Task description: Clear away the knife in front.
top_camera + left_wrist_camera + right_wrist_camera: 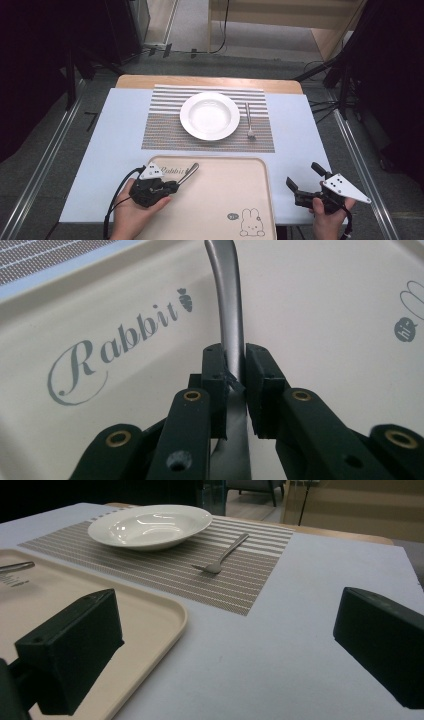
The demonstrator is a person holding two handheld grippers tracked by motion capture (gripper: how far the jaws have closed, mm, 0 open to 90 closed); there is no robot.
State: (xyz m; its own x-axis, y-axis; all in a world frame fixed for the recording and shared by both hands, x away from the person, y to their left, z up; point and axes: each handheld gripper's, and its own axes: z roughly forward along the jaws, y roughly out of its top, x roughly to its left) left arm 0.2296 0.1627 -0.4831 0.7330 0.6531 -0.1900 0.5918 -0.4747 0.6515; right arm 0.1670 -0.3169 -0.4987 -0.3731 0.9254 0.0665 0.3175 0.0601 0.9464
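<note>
Evidently the pick-up is done: the left gripper (172, 186) is clamped on a silver metal utensil (227, 315) over the beige rabbit tray's (260, 200) near-left corner. Next, I judge, comes a carry to the striped placemat (165, 132) beside the white plate (209, 115). The right gripper (304, 180) hovers with jaws apart.

Grey carpet-ish floor (210, 20) is running all around the table (120, 115), with metal rails (47, 160) lying along both sides. Light wooden furniture (280, 15) is sitting at the back, cables (325, 107) are trailing off right, and the corners are staying dark.
</note>
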